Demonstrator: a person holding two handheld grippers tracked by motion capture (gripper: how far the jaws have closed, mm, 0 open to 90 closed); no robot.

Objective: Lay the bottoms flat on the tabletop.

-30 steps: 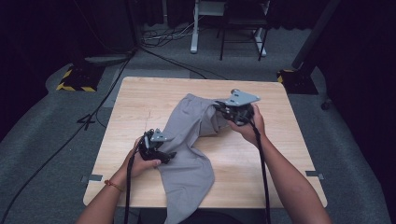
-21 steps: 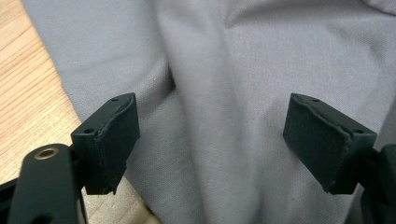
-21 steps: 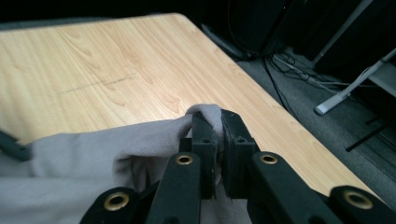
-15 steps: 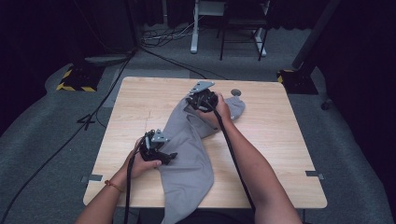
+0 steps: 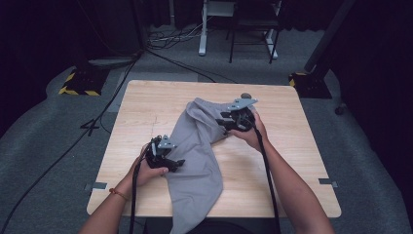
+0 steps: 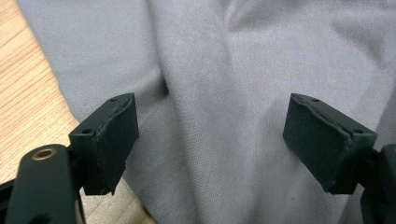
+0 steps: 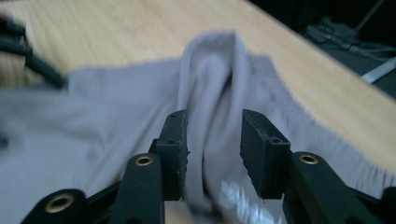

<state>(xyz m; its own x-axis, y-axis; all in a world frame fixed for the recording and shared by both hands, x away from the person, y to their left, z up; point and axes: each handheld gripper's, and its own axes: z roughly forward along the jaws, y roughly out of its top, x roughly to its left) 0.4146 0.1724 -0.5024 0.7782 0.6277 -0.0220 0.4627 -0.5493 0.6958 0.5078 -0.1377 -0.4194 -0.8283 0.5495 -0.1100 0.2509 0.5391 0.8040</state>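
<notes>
Raised fold of grey cloth [image 7: 212, 88] stands between right gripper [image 7: 214, 154] jaws, just been opening, not pinching. Left gripper [image 6: 210, 140] jaws spread wide over cloth.

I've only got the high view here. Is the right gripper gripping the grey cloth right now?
Observer: No. The right gripper has just been opening. A raised fold of the cloth stands between its pads, with a gap on one side.
Operator: And the left one?
Observer: The left gripper is wide open, and the cloth lies under it, unpinched.
Operator: Any marking on the cloth?
Observer: White lettering shows close to the right jaws, too blurred to read.
</notes>
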